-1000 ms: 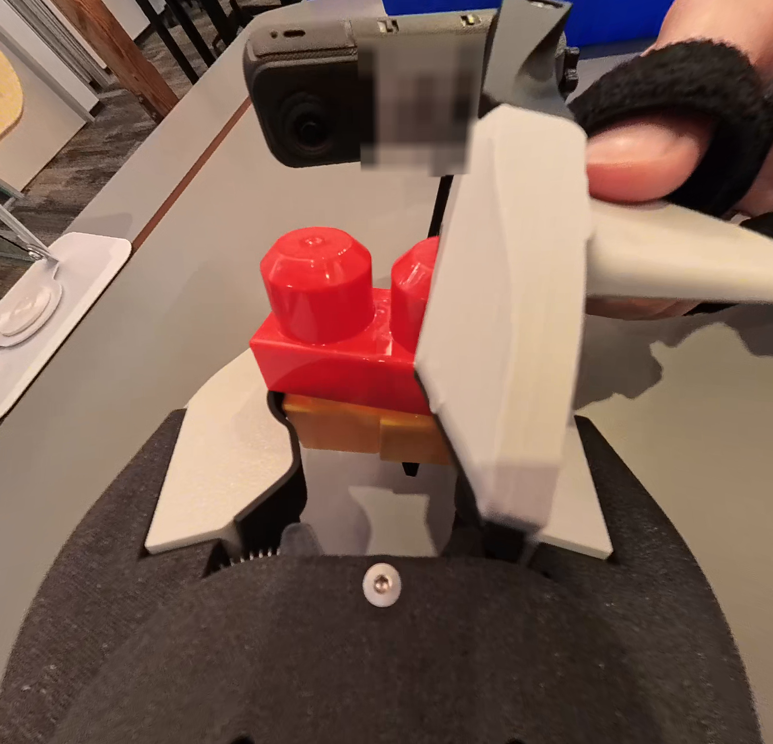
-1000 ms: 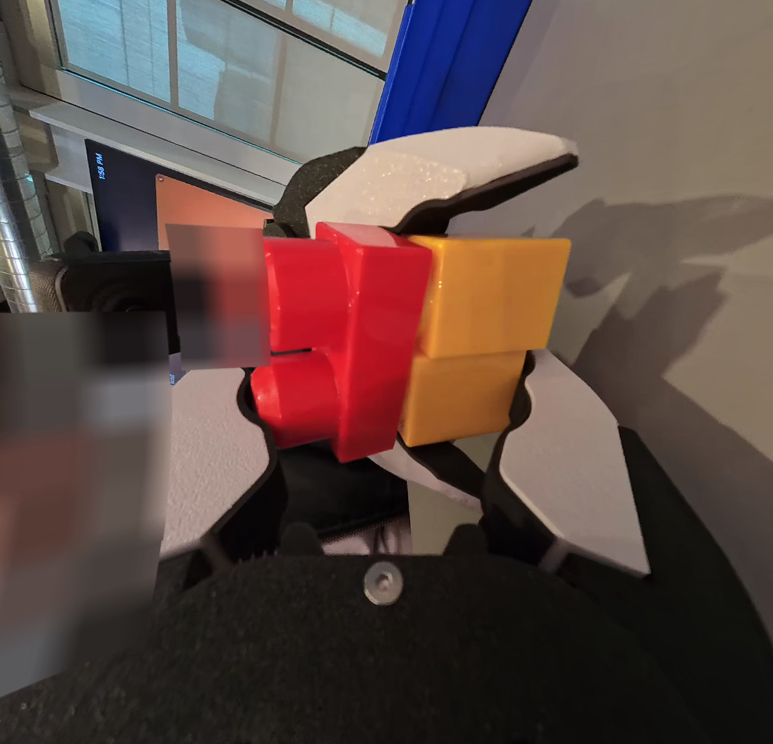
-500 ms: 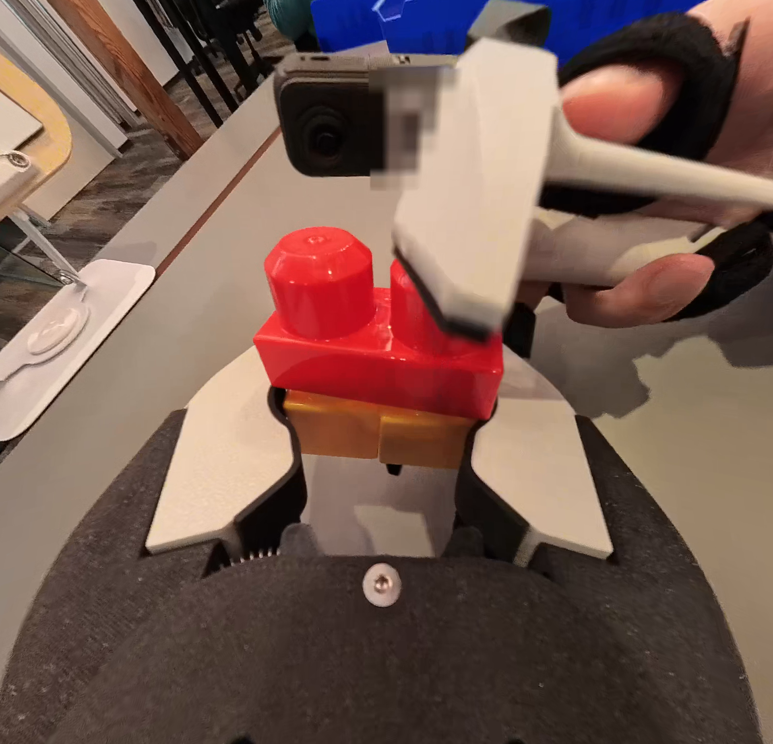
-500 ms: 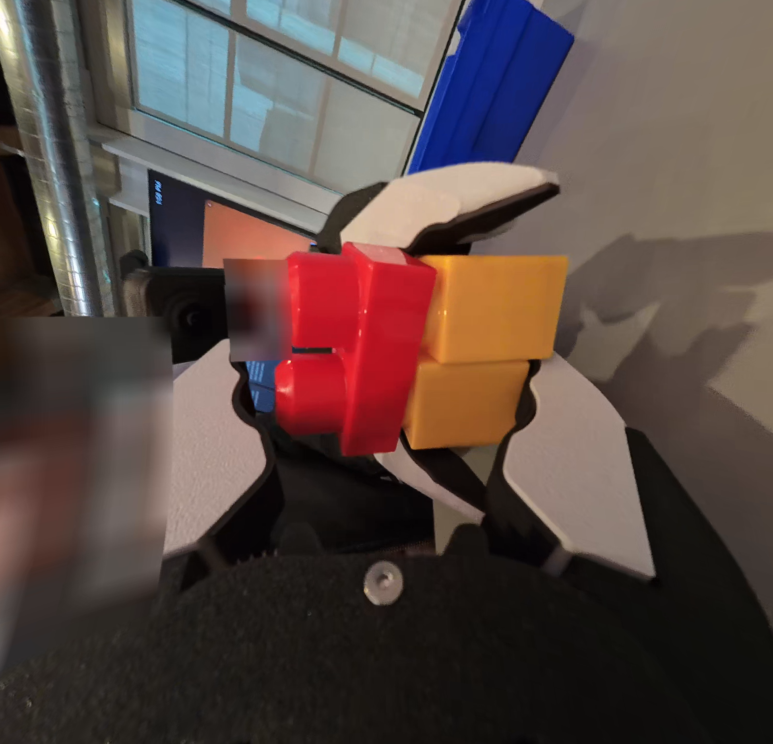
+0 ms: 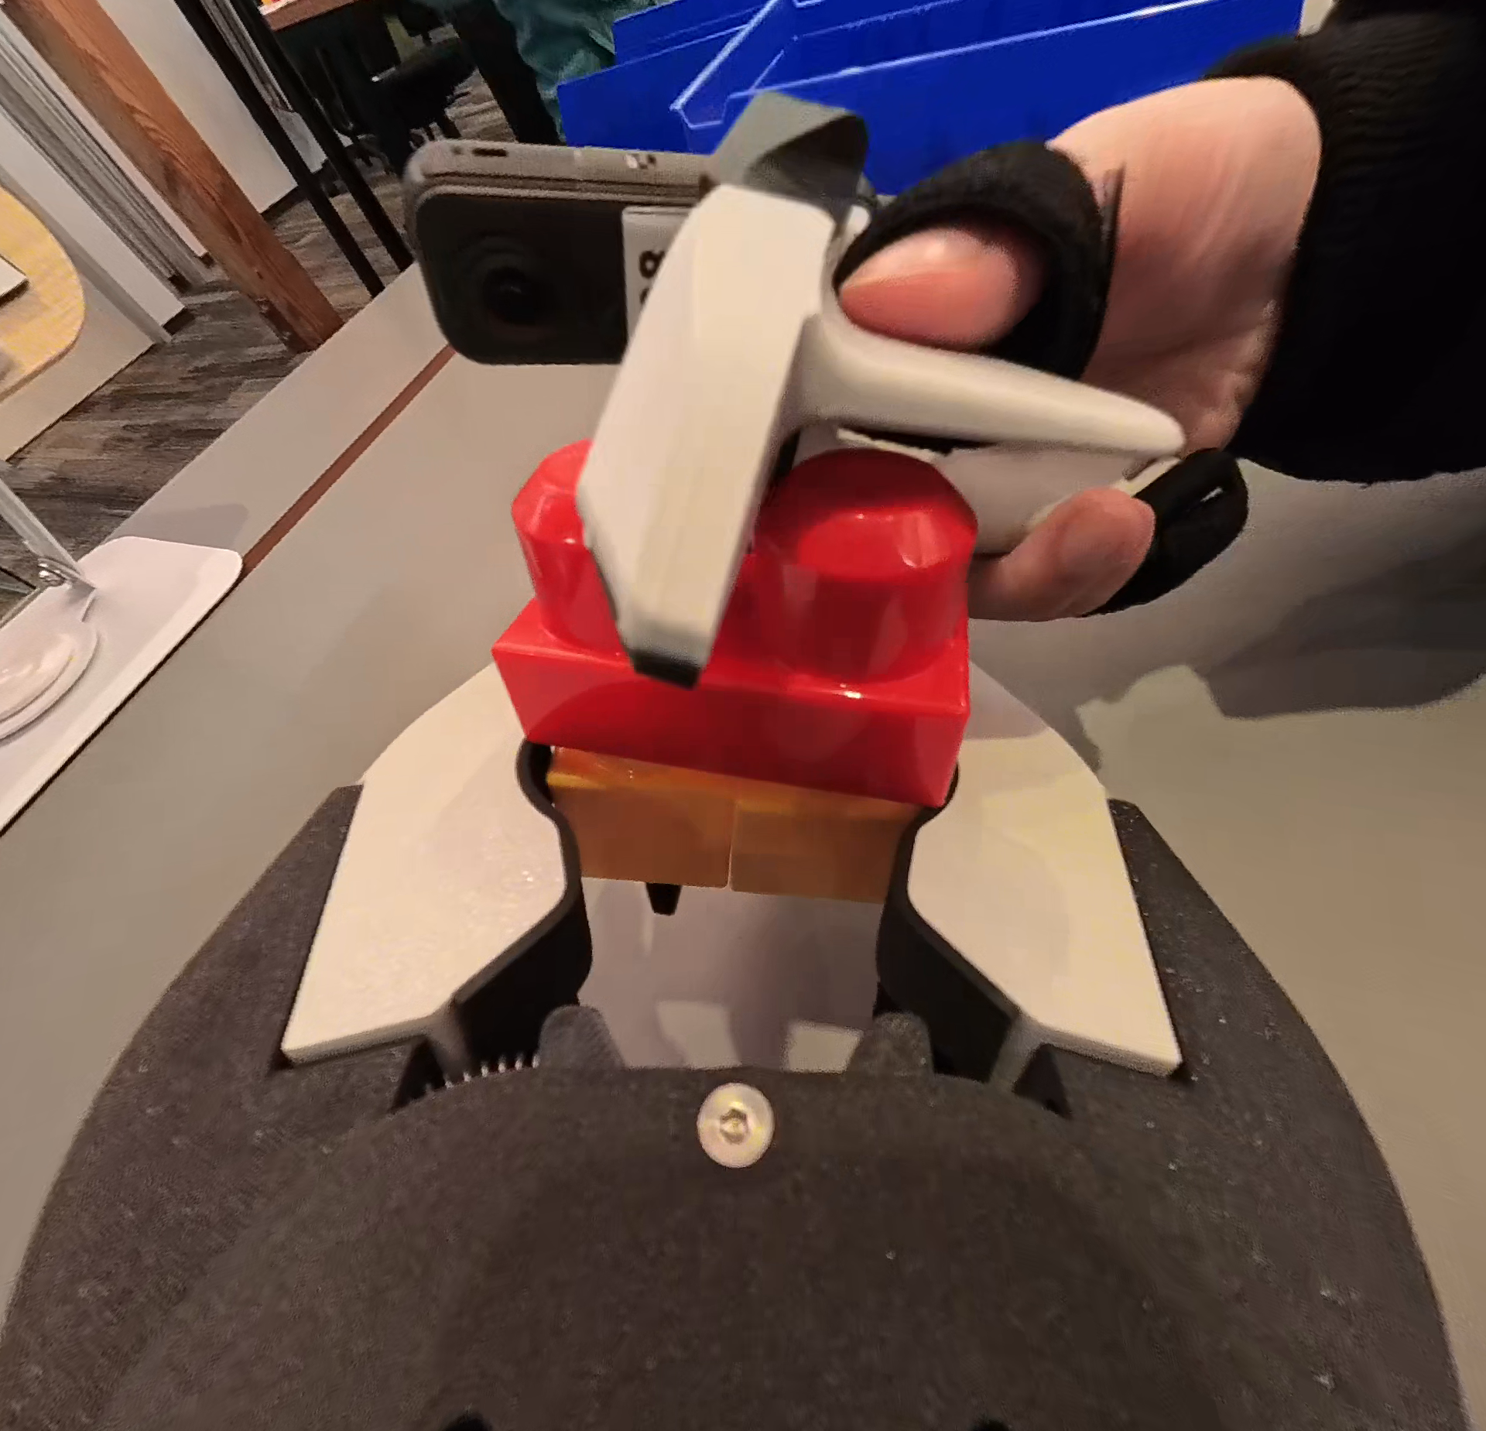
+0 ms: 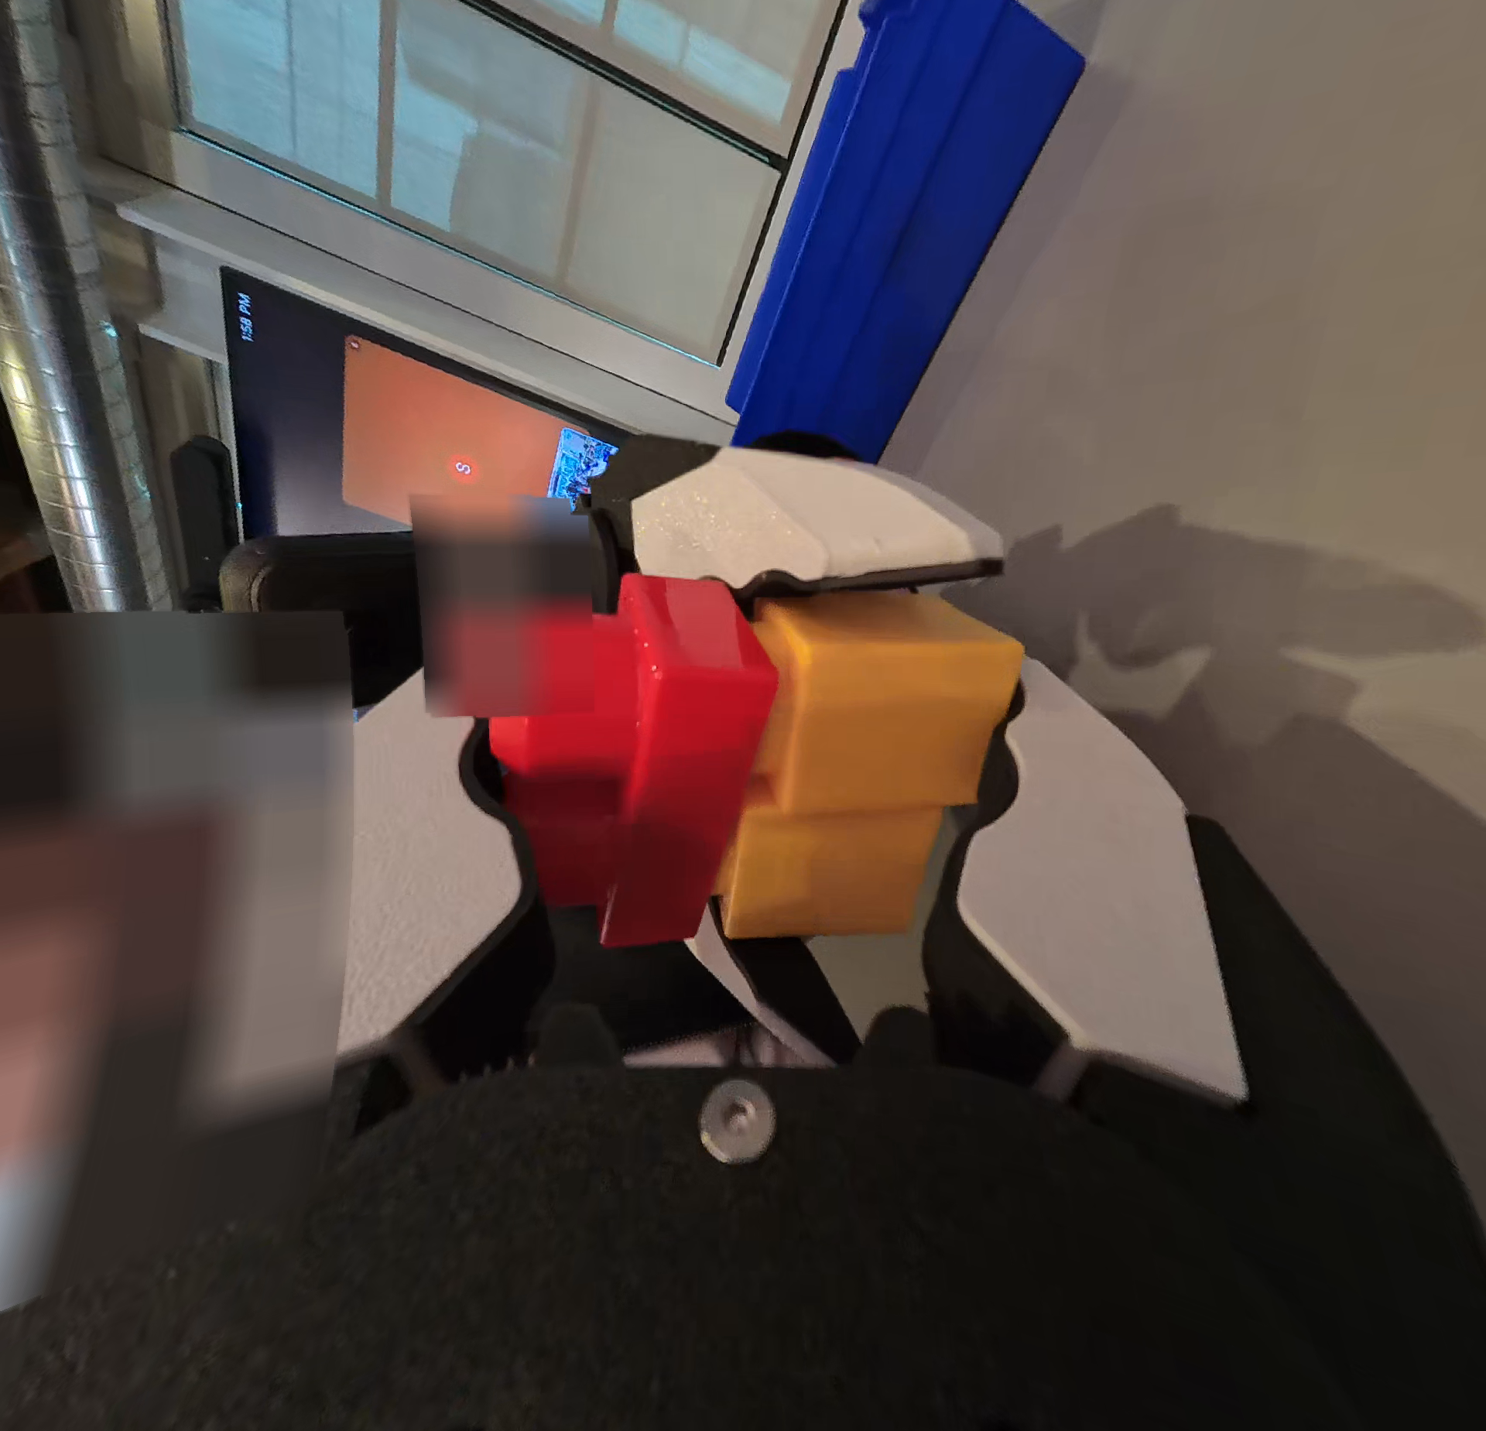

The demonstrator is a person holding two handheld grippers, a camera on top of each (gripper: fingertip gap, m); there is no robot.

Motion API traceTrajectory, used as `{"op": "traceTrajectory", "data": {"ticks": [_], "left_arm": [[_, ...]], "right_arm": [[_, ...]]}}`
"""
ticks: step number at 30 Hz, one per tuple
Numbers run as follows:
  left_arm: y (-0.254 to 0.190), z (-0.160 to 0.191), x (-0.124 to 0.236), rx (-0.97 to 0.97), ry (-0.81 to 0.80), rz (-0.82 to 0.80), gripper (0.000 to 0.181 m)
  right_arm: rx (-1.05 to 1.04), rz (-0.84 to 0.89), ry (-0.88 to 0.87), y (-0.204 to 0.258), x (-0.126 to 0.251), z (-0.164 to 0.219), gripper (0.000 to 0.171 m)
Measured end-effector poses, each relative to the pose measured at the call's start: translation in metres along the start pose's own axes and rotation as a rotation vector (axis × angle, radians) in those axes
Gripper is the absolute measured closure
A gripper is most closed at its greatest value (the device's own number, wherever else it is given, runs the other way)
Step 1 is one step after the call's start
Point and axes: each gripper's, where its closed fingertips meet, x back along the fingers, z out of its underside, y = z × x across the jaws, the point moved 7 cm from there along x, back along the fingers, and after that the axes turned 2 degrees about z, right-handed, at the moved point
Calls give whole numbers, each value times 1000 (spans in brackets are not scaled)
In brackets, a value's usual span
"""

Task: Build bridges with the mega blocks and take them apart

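A red two-stud brick sits on two orange blocks side by side. My left gripper is shut on the orange blocks from both sides and holds the stack above the grey table. In the right wrist view the stack lies sideways, with the red brick on the left and the orange blocks on the right. My right gripper spans it end to end, one finger on the studs and the other against the orange undersides. That upper finger lies across the studs.
Blue bins stand along the table's far side and also show in the right wrist view. A white pad lies at the left edge. A hand holds the right gripper. A lit monitor is behind. Left tips to right tips: about 6 centimetres.
The right gripper's finger has swung from the brick's right side up and over onto the studs. In the right wrist view the stack now sits deeper between the fingers. The left gripper keeps its hold.
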Motion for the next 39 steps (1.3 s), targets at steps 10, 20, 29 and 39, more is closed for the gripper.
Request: {"op": "traceTrajectory", "data": {"ticks": [10,20,29,39], "left_arm": [[-5,0,-3,6,-11,34,92],[-6,-1,-3,-18,-30,21,91],[-4,-3,-1,-16,-68,-13,91],[-3,-6,1,-30,-88,-58,91]], "right_arm": [[-40,-49,7,-3,3,5,59],[-5,-79,16,1,2,7,65],[-59,-187,-52,9,7,4,65],[-5,-92,-41,15,10,2,65]]}}
